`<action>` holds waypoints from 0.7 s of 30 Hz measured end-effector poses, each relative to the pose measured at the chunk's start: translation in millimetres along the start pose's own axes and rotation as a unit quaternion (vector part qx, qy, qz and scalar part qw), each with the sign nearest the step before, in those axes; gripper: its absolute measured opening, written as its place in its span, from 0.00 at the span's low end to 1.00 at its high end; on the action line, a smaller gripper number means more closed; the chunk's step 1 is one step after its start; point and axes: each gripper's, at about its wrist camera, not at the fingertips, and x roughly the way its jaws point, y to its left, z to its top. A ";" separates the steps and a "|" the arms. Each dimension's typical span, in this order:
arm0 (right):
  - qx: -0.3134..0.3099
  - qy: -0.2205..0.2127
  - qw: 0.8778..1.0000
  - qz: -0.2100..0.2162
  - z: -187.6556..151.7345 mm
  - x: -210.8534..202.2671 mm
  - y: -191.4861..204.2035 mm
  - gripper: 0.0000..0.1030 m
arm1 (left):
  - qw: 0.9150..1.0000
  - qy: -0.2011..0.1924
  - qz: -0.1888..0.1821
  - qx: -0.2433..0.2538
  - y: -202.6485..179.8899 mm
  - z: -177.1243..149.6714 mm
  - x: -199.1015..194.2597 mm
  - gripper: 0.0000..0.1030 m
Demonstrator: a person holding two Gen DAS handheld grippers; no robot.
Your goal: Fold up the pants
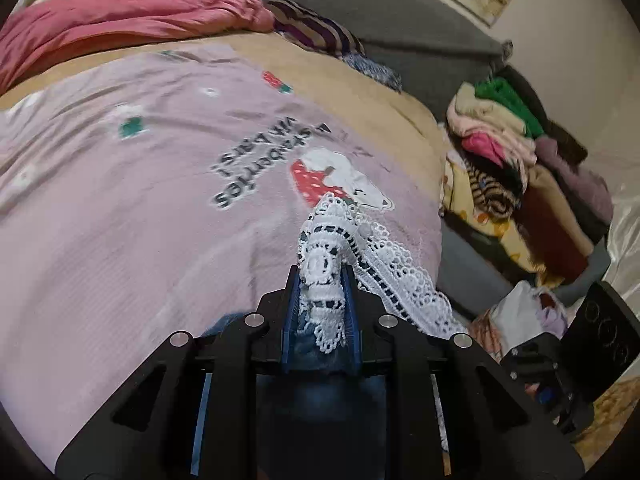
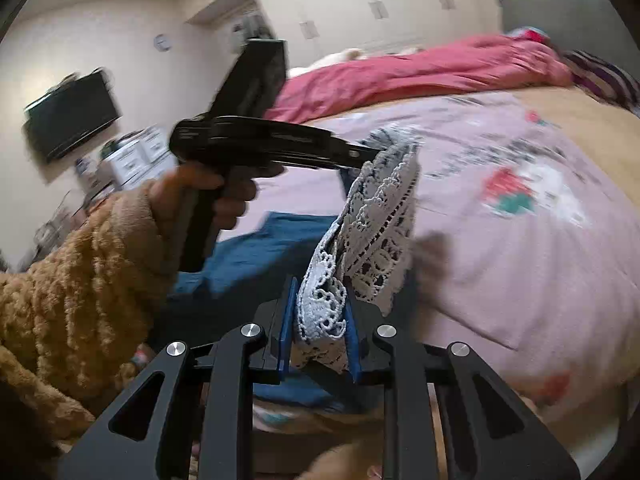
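Both pairs of jaws drawn narrow, each clamped on the white lace hem [image 1: 322, 280] of the denim pants [image 2: 256, 252]; no gap showing between blue pads and fabric in either wrist view

Left gripper [image 1: 322, 300] biting one bunch of lace, right gripper [image 2: 320, 316] biting another; lace strip running from one pair of jaws across to the other, so long axis of the held edge lying crosswise between the two grips, slack and draped rather than taut

Rest of the pants hanging and trailing behind and below the jaws: blue denim visible under the left pads and spread low to the left of the right pads, toward the person's hand [image 2: 208, 196] on the left gripper's handle, fuzzy tan sleeve [image 2: 80, 264] beside it

Ahead of both jaws: pink printed bedcover [image 1: 120, 208], bare of pants, with pink duvet [image 1: 120, 12] well beyond and a heap of clothes [image 1: 520, 168] off to the right of the left jaws

Likely step in hand: carrying the hem end forward and up over the body of the pants to fold leg ends toward the waist; neither hand clearly nearer, both holding the same edge side by side

Risk, judged from the loose openwork: lace stretching or slipping from one pad, leaving the fold skewed
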 end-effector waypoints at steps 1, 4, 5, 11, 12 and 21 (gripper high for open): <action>-0.007 0.002 1.000 0.008 1.4 3.2 6.8 0.20 | 1.000 -0.005 0.001 -0.008 5.3 -5.5 -9.4 0.12; -0.030 0.021 0.999 0.032 3.3 20.9 30.5 0.20 | 1.000 -0.010 0.013 -0.025 18.2 -23.4 -29.9 0.12; -0.038 0.033 0.998 0.039 2.1 30.7 38.7 0.20 | 0.999 -0.008 0.020 -0.030 22.2 -29.7 -34.7 0.13; -0.075 0.095 0.991 0.053 -12.7 71.7 69.7 0.20 | 0.990 -0.011 0.009 -0.138 74.8 -66.9 -65.6 0.26; -0.085 0.102 0.990 0.053 -15.1 75.7 75.7 0.20 | 0.985 -0.021 -0.010 -0.170 87.3 -75.4 -73.7 0.27; -0.198 0.143 0.969 0.049 -36.3 102.2 135.2 0.20 | 0.946 -0.068 -0.104 -0.299 125.6 -117.6 -85.6 0.61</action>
